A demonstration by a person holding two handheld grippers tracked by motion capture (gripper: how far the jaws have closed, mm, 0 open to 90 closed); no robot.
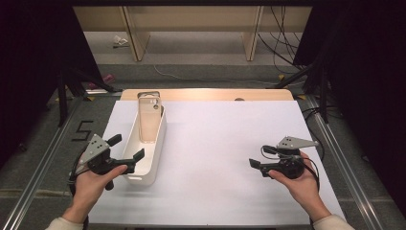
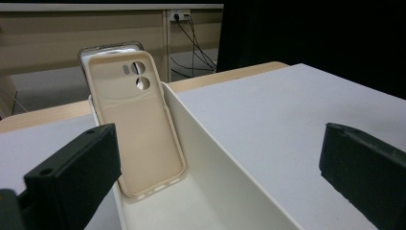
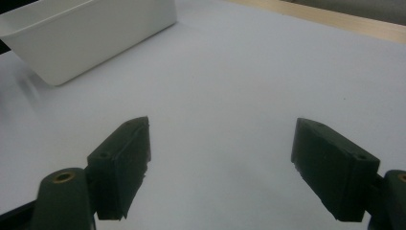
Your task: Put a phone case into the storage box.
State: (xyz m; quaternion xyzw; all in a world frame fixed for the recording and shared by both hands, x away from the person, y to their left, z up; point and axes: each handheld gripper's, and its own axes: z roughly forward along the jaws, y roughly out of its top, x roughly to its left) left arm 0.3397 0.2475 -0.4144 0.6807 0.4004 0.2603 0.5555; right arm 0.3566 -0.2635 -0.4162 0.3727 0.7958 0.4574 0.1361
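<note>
The left gripper point(image 1: 128, 148) is hovering with its fingers point(image 2: 72, 177) spread wide, straddling the near end of the white bin point(image 1: 148, 163). Beyond them, a beige phone case point(image 2: 139, 124) is leaning upright inside the bin. The right gripper point(image 1: 254, 165) is holding its fingers point(image 3: 122, 163) open over bare bench point(image 1: 220, 143), well apart from the bin.

One readable mark: a black "5" point(image 1: 82, 130), made of tape strips on the grey floor, left of the table point(image 1: 230, 191) at its far-left corner, seen in the high view. No text, brand or label legible on anything else, incl. the tray, phone case and both grippers.
</note>
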